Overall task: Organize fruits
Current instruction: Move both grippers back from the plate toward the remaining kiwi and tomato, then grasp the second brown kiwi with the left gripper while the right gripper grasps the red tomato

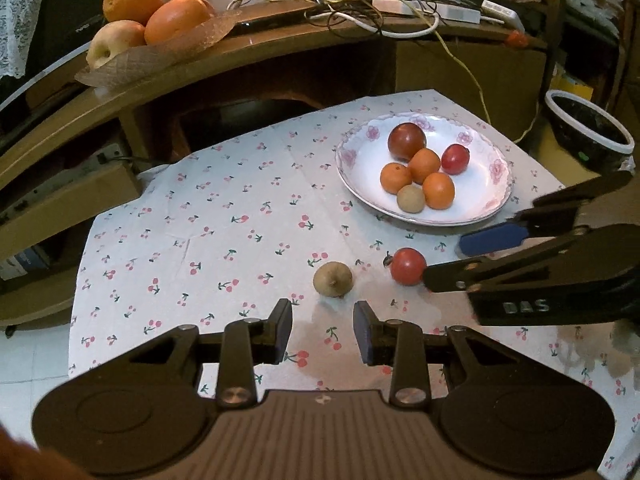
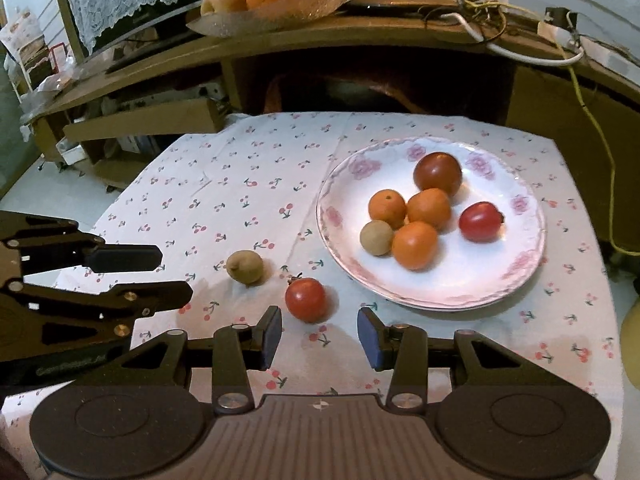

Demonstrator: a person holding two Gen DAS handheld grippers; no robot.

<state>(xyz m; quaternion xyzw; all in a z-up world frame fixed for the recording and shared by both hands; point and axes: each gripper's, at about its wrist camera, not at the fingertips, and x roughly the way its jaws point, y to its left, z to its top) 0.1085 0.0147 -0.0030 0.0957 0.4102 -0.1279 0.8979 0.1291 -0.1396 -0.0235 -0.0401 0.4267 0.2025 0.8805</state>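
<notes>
Looking like the pickup stage: two fruits sit loose on the cherry-print cloth (image 2: pixel 248 152), near side of the plate (image 2: pixel 520 280) that already has six. Left gripper (image 1: pixel 322 330) hangs just short of the brown fruit (image 1: pixel 333 279), right gripper (image 2: pixel 319 336) just short of the red tomato (image 2: pixel 306 299). Both have fingers apart, nothing held. Next I'd guess each needs to ease forward, straddle its fruit and close gently.

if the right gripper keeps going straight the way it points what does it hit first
Most likely the small red tomato lying on the cherry-print tablecloth: it sits just ahead of the right gripper, slightly left of centre between the open jaws. Depth is hard to judge, so it might meet the cloth first.
</notes>
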